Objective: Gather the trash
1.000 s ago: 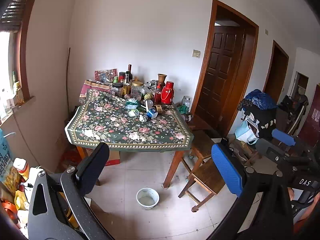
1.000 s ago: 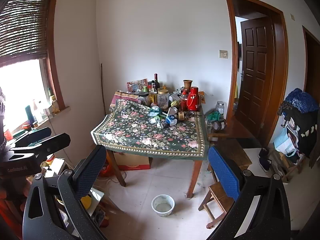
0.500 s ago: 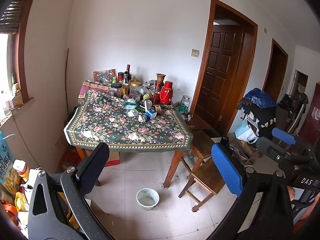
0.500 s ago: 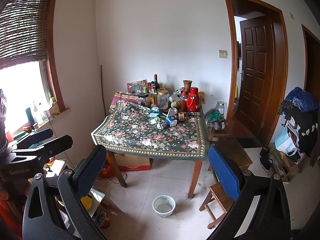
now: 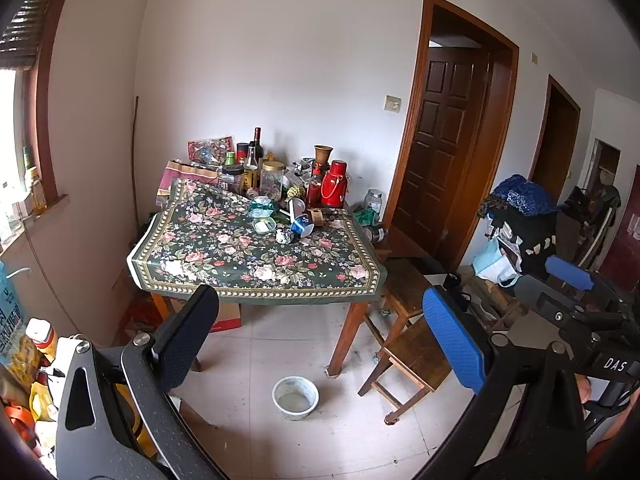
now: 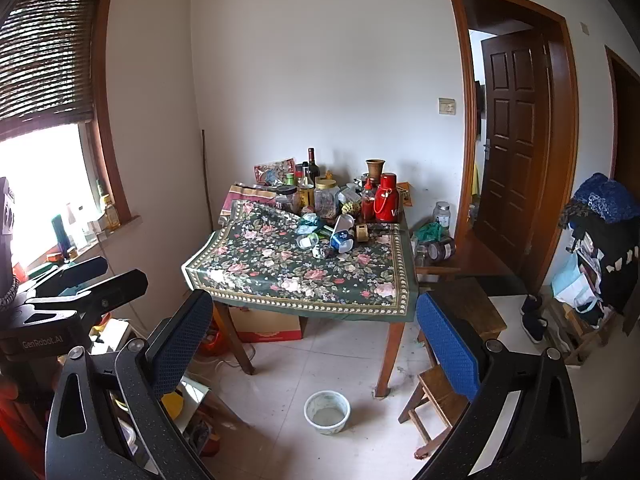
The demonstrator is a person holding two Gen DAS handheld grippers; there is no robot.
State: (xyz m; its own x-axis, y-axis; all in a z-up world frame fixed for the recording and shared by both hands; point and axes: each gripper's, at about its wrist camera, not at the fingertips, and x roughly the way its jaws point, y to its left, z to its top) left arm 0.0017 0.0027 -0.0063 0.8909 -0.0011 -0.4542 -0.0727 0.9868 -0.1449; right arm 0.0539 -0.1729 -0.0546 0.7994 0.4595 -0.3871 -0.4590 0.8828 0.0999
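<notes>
Right hand-held gripper [image 6: 314, 338] in the foreground, its two padded fingers spread wide with nothing between them. Beyond it, well apart, stands the bench [image 6: 304, 280] under a floral cloth. Small litter [image 6: 328, 238] lies near the cloth's centre; bottles and jars [image 6: 316, 194] crowd the 12 o'clock edge, a red flask [image 6: 386, 197] at 1 o'clock. A white bowl [image 6: 327, 412] sits on the floor at 6 o'clock. The left hand-held gripper [image 6: 80, 280] shows at 9 o'clock.
</notes>
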